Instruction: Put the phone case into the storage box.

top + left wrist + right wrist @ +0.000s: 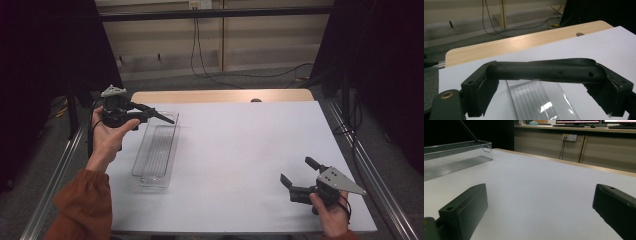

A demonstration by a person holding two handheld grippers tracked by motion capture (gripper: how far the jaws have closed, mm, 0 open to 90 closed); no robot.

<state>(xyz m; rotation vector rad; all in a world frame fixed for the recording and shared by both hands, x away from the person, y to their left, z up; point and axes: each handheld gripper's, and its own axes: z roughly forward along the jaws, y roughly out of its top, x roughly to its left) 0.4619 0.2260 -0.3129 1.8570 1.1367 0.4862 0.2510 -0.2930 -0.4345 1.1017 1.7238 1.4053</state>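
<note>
**Black handle held above the clear tray**

The left gripper holds a black handle-like part lengthwise between its fingers, above the far end of the clear tray on the bench. The tray looks empty, so the placing seems not yet done. The right gripper rests low with fingers wide apart, holding nothing.

Rust-orange gathered sleeve; black two-jaw left gripper and right gripper, each with grey three-cornered top plate.
</note>
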